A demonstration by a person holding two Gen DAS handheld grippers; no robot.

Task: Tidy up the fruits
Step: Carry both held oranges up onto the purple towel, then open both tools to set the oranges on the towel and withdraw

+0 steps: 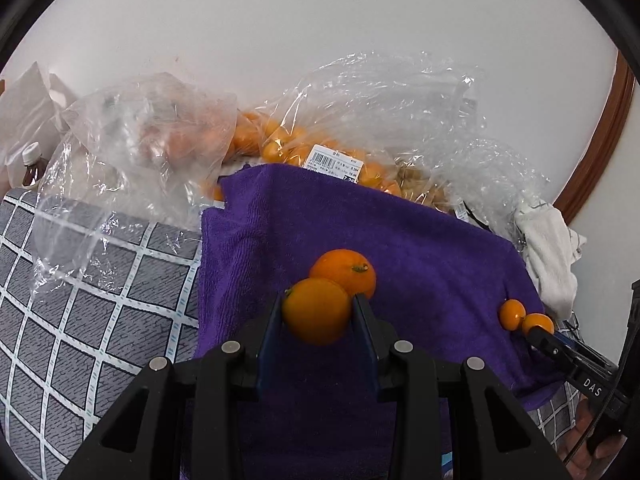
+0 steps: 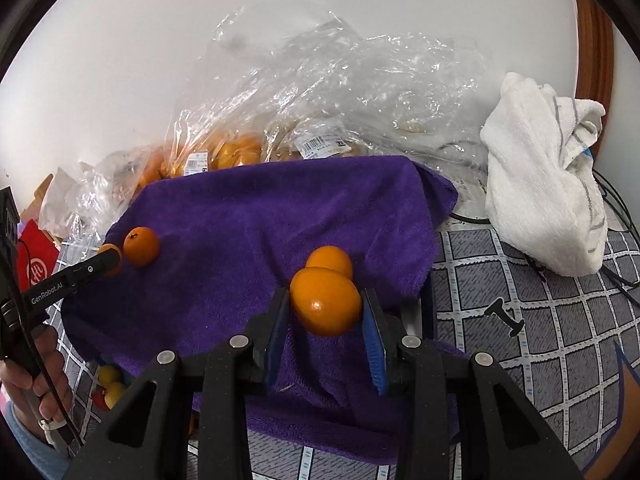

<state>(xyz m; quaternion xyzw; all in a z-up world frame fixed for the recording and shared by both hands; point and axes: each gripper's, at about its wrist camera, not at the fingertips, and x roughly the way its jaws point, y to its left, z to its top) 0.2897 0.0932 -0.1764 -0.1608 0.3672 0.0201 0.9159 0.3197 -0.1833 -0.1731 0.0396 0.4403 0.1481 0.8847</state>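
Observation:
A purple towel [image 1: 400, 240] covers the middle of the table. My left gripper [image 1: 318, 304] is shut on an orange [image 1: 316, 310], right beside a second orange [image 1: 344, 270] lying on the towel. My right gripper [image 2: 325, 298] is shut on a small orange fruit [image 2: 325, 306], just in front of another one [image 2: 330, 262] on the towel [image 2: 280, 208]. In the left wrist view the right gripper [image 1: 536, 330] shows at the right with its fruit [image 1: 538, 323] next to the other [image 1: 512, 314]. In the right wrist view the left gripper [image 2: 110, 262] shows at the left by the lying orange [image 2: 141, 246].
Clear plastic bags of oranges [image 1: 304, 148] and crumpled plastic [image 2: 360, 92] lie behind the towel against the wall. A white cloth [image 2: 544, 184] lies at the right. A checked grey tablecloth [image 1: 80, 300] covers the table. A small bottle [image 1: 31, 164] stands far left. Yellow fruits [image 2: 110, 386] sit below the towel's edge.

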